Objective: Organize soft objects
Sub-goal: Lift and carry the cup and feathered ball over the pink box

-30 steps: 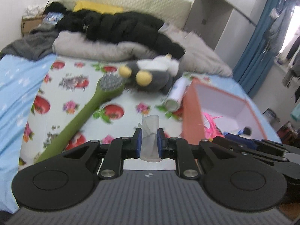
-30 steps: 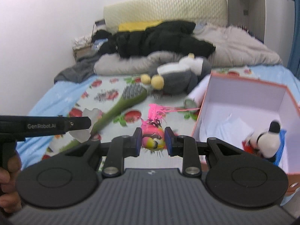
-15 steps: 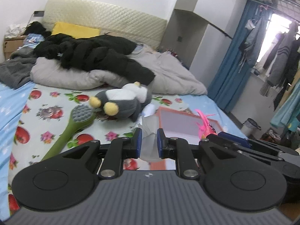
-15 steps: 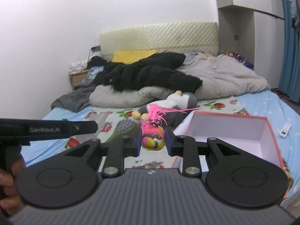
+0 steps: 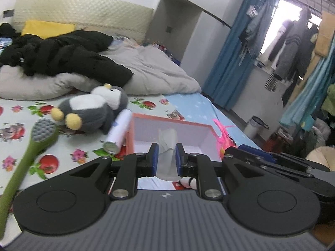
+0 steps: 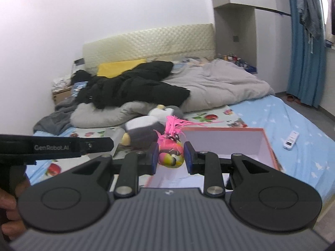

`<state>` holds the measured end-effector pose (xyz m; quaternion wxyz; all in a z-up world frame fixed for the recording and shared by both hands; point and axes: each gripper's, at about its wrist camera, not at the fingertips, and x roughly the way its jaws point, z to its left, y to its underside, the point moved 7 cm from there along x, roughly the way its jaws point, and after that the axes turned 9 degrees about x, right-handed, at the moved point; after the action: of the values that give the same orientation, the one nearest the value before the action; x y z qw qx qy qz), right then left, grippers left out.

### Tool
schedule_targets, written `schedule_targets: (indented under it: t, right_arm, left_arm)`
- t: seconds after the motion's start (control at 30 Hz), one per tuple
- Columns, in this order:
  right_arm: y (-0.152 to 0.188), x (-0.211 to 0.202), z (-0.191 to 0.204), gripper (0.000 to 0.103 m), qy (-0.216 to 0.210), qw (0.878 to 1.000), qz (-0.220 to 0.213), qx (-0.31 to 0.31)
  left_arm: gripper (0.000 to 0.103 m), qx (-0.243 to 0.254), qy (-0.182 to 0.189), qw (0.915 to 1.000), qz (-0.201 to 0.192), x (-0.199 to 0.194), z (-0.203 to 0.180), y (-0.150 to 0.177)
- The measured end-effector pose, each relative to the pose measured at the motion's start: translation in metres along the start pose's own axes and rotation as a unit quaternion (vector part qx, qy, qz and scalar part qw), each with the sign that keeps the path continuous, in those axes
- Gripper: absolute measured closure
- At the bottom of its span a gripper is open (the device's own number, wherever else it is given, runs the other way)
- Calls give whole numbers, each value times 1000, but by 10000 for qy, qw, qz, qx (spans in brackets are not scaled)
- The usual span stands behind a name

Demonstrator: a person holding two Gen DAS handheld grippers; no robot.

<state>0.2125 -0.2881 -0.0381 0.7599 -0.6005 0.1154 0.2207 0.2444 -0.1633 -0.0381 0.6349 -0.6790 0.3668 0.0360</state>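
Green brush, white remote, blue curtain.

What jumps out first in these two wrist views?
The right gripper is shut on a bright pink and yellow feathered toy, held up in front of the open orange box on the bed. The left gripper pinches a pale crumpled tissue over that same box. Behind, a grey and white plush penguin lies on the fruit-print sheet, beside a green long-handled brush.

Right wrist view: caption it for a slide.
Right gripper carries a pink-tufted toy above the open box.
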Motion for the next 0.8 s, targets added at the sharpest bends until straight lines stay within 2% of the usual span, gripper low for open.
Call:
schedule_targets:
  t: [0.27, 0.53, 0.8]
  right_arm:
    - [9, 29, -46, 74, 375, 9987, 212, 280]
    - [31, 73, -80, 74, 493, 9945, 742, 551]
    - [57, 113, -103, 73, 549, 9888, 1247, 609]
  left_arm:
    - [83, 127, 187, 9981, 567, 76, -8, 8]
    - [82, 71, 197, 9935, 1120, 141, 2, 27]
    - [80, 41, 195, 9871, 1587, 184, 9, 49]
